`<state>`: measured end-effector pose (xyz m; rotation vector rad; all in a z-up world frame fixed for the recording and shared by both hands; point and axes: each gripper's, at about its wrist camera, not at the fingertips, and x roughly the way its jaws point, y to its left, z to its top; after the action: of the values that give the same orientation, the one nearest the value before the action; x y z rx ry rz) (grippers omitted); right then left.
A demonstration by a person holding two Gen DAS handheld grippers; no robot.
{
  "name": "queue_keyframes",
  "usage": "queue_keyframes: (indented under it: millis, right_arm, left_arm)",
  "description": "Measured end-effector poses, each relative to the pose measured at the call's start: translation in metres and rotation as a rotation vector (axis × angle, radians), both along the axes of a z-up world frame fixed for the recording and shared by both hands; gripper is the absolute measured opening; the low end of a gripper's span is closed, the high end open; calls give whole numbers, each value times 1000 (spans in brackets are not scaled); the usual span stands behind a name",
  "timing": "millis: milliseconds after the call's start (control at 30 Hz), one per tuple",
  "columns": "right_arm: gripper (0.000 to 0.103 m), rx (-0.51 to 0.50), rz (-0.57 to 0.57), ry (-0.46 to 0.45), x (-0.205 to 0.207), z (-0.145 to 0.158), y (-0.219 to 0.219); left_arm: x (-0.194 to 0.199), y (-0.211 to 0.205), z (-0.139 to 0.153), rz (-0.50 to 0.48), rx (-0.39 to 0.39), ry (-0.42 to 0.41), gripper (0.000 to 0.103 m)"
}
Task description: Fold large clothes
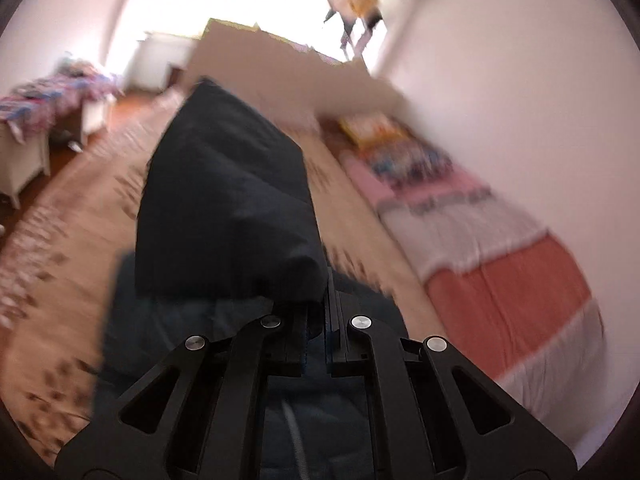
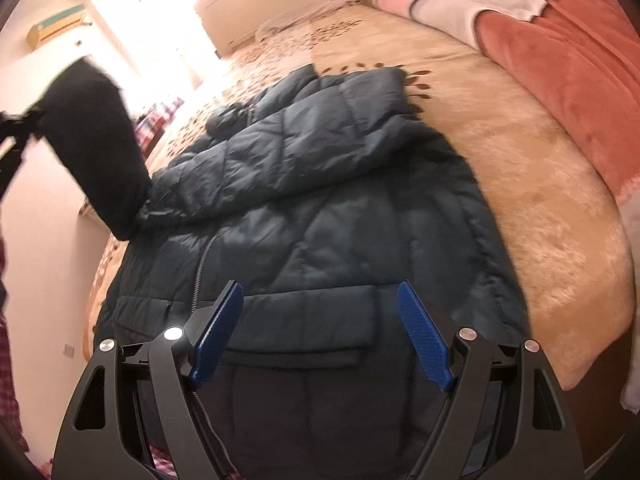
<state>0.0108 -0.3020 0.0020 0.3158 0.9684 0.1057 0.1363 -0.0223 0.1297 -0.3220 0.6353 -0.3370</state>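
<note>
1. Jacket (image 2: 320, 216): a dark blue quilted jacket lying spread on the bed (image 2: 540, 208), front side up, its zipper (image 2: 200, 272) running down the left of the right wrist view; one sleeve lies folded across the chest
2. Left hand-held gripper (image 1: 318, 320): jaws closed together on a fold of the jacket's dark fabric, which it holds lifted above the rest of the garment; the raised part (image 2: 96, 152) shows as a dark hanging panel at the left edge of the right wrist view
3. Right hand-held gripper (image 2: 320, 336): jaws spread wide with the blue pads (image 2: 424, 340) well apart, holding nothing, poised over the lower front of the jacket near a flap pocket (image 2: 304, 344)
4. Bed cover: beige plush with a scattered brown leaf pattern
5. Blanket (image 1: 508, 292): a pink and white blanket bunched along the wall side of the bed, with colourful bedding (image 1: 400, 148) beyond it
6. Background: a bright window (image 1: 240, 4); the left wrist view is motion-blurred
</note>
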Motion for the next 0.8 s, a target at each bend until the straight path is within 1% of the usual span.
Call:
queue_keyframes:
  millis: [67, 100, 133, 167, 200, 233, 267, 300, 333, 367, 400, 467, 567, 633, 667, 767, 800]
  right_arm:
    - [78, 6, -17, -2, -3, 0, -10]
    - [78, 8, -27, -2, -4, -1, -15]
    - [78, 11, -35, -1, -6, -1, -19]
    - [78, 12, -40, -2, -7, -1, -22]
    - [78, 14, -46, -3, -8, -1, -25]
    - [78, 17, -51, -4, -9, -1, -28]
    - [78, 19, -54, -5, -9, -2, -31]
    - [78, 22, -57, -3, -9, -3, -33]
    - [78, 27, -60, 0, -9, -5, -34]
    - [78, 30, -62, 3, -8, -7, -35]
    - [78, 35, -65, 10, -7, -9, -36]
    - [78, 46, -64, 20, -4, -12, -34]
    - [78, 64, -38, 20, 3, -12, -25]
    - [78, 95, -13, 24, 13, -10, -18]
    - [78, 126, 5, 30, 20, -9, -12]
    - [78, 200, 32, 40, 39, -7, 1]
    - [78, 226, 36, 44, 47, -6, 5]
  left_arm:
    - [15, -32, -30, -28, 31, 68, 5]
    - [19, -49, -52, -31, 57, 115, 6]
    - [13, -61, -70, -29, 81, 154, 9]
    - [19, -72, -88, -29, 108, 204, 13]
    - [27, -79, -108, -41, 132, 269, 26]
    - [28, -83, -122, -57, 139, 317, 40]
    - [25, -85, -129, -68, 143, 343, 47]
    - [21, -89, -139, -93, 139, 367, 58]
    - [17, -90, -143, -127, 128, 383, 62]
    - [18, -85, -142, -139, 128, 388, 62]
    - [11, -86, -137, -144, 131, 381, 62]
    - [-2, -78, -126, -151, 110, 354, 62]
    - [-20, -66, -121, -147, 97, 319, 62]
    - [-31, -62, -115, -142, 113, 302, 62]
    - [-41, -58, -113, -140, 122, 293, 62]
    - [-53, -42, -111, -121, 136, 270, 62]
    - [-66, -34, -110, -112, 141, 256, 62]
